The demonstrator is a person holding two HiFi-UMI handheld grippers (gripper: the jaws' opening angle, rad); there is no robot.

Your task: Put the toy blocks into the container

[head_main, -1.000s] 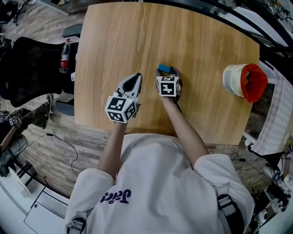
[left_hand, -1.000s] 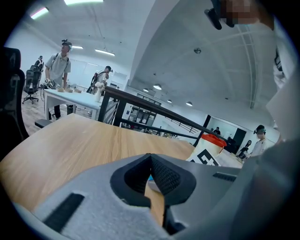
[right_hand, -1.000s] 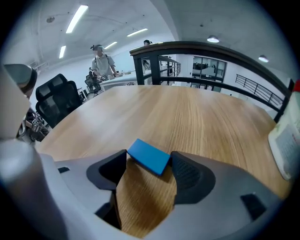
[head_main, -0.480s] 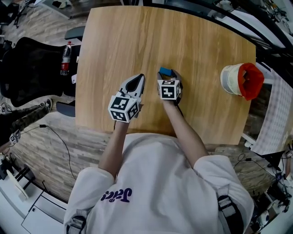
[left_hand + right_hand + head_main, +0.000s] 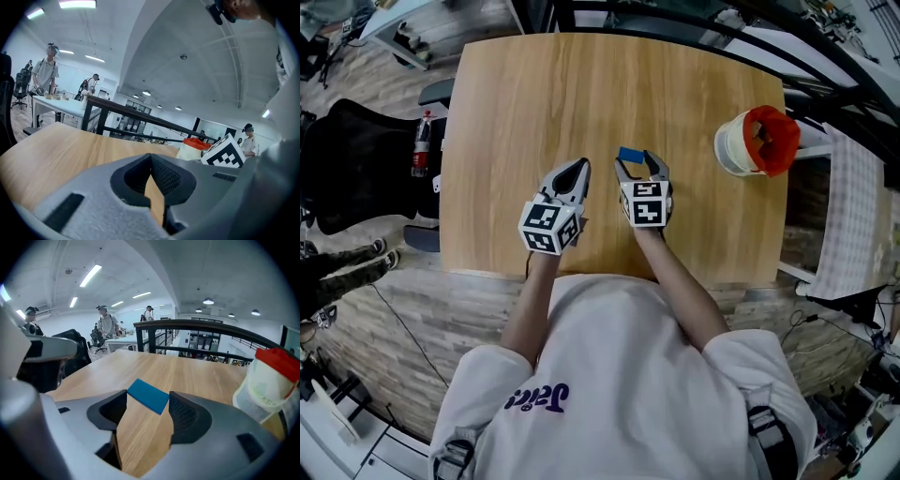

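Observation:
A flat blue toy block (image 5: 629, 155) lies on the wooden table (image 5: 581, 84), just beyond the tips of my right gripper (image 5: 638, 166). In the right gripper view the block (image 5: 146, 393) sits between the two jaw tips of the right gripper (image 5: 148, 402), which is open and touches nothing. The container (image 5: 756, 141), a white tub with a red inside, lies tipped on its side near the table's right edge; it shows as well in the right gripper view (image 5: 269, 380). My left gripper (image 5: 577, 167) rests to the left, shut and empty (image 5: 151, 158).
A black office chair (image 5: 356, 159) with a bottle stands left of the table. Dark railings (image 5: 825, 56) run past the far right corner. People stand at desks far off in both gripper views. The right gripper's marker cube (image 5: 226, 152) shows in the left gripper view.
The head view has shifted, so the table and tub sit further left in frame. The right gripper's jaws now stand spread, with the blue block just past their tips. The left gripper has hardly moved.

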